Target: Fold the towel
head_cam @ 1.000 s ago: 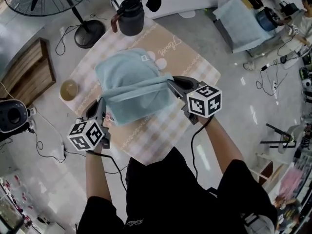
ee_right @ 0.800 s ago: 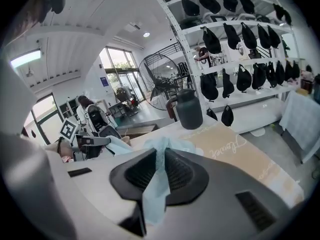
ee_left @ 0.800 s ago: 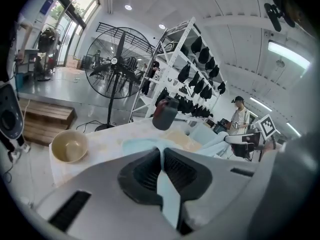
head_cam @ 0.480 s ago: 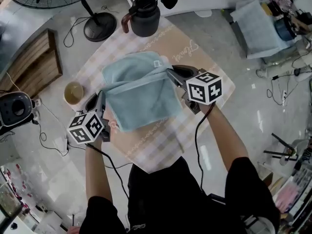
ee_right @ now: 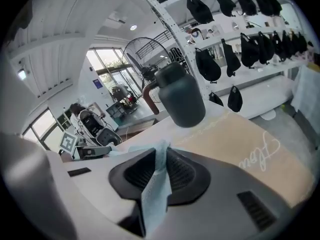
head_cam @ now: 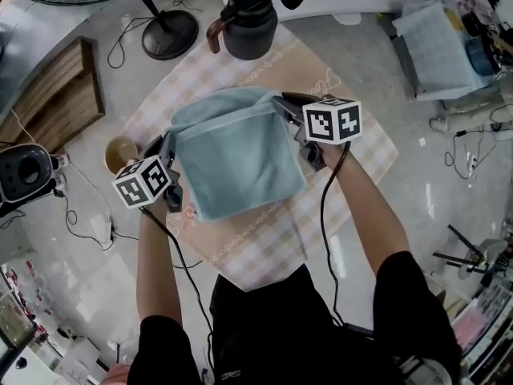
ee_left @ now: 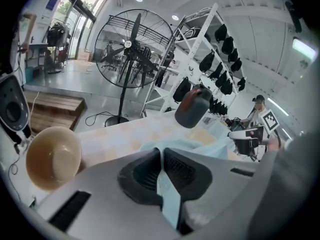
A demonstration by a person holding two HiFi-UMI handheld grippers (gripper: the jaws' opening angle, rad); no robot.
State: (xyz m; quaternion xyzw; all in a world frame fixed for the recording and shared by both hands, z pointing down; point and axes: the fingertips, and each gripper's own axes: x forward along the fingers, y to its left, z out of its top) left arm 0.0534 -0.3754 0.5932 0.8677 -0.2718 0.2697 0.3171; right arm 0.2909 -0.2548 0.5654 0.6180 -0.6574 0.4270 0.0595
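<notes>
A light blue towel (head_cam: 236, 155) lies folded over on the checkered tablecloth (head_cam: 341, 147). My left gripper (head_cam: 170, 145) holds its far left corner and is shut on it; the left gripper view shows the cloth (ee_left: 170, 199) pinched between the pads. At the far right corner, my right gripper (head_cam: 279, 103) has the towel edge (ee_right: 152, 194) between its pads while its jaws are opening. Both grippers sit low over the towel's far edge.
A dark jug (head_cam: 250, 26) stands at the table's far edge, just beyond the towel. On the left, beside my left gripper, is a tan bowl (head_cam: 120, 152). A fan base (head_cam: 170, 34) and a wooden pallet (head_cam: 56, 103) stand on the floor.
Both grippers have carried the towel's edge away from the person toward the jug and lower. The raised fold now lies flatter over the rest of the towel.
</notes>
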